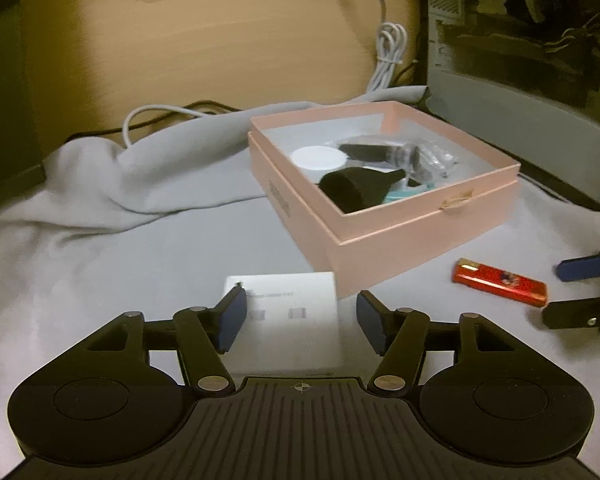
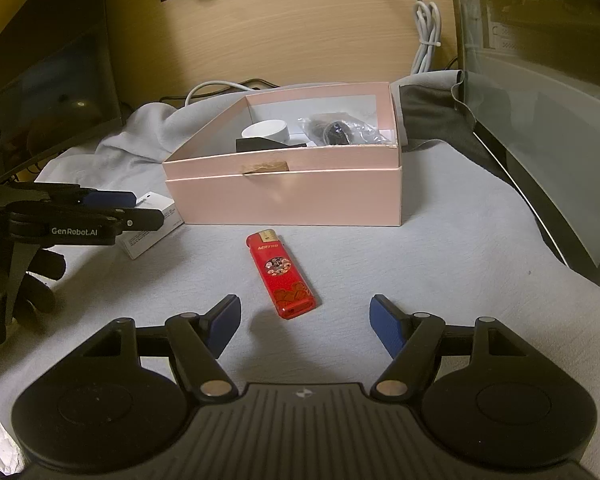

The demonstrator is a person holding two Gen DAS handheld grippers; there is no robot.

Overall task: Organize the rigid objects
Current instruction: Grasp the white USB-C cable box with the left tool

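Observation:
An open pink box point(image 1: 416, 236) point(image 2: 300, 196) stands on a grey cloth and holds a white round tin point(image 1: 319, 159), a black funnel-shaped piece point(image 1: 352, 188) and bagged parts point(image 2: 336, 128). My left gripper point(image 1: 300, 320) is open, its fingers on either side of a small white carton point(image 1: 288, 320) in front of the box; the carton also shows in the right wrist view point(image 2: 156, 220). A red lighter point(image 2: 282, 276) point(image 1: 500, 282) lies on the cloth before the box. My right gripper point(image 2: 302, 322) is open and empty, just short of the lighter's near end.
A grey cloth point(image 1: 120, 248) covers the desk and is bunched at the back left. A white cable bundle point(image 1: 388, 56) hangs behind the box. A glass-sided computer case point(image 2: 540, 120) stands at the right and a dark monitor point(image 2: 48, 96) at the left.

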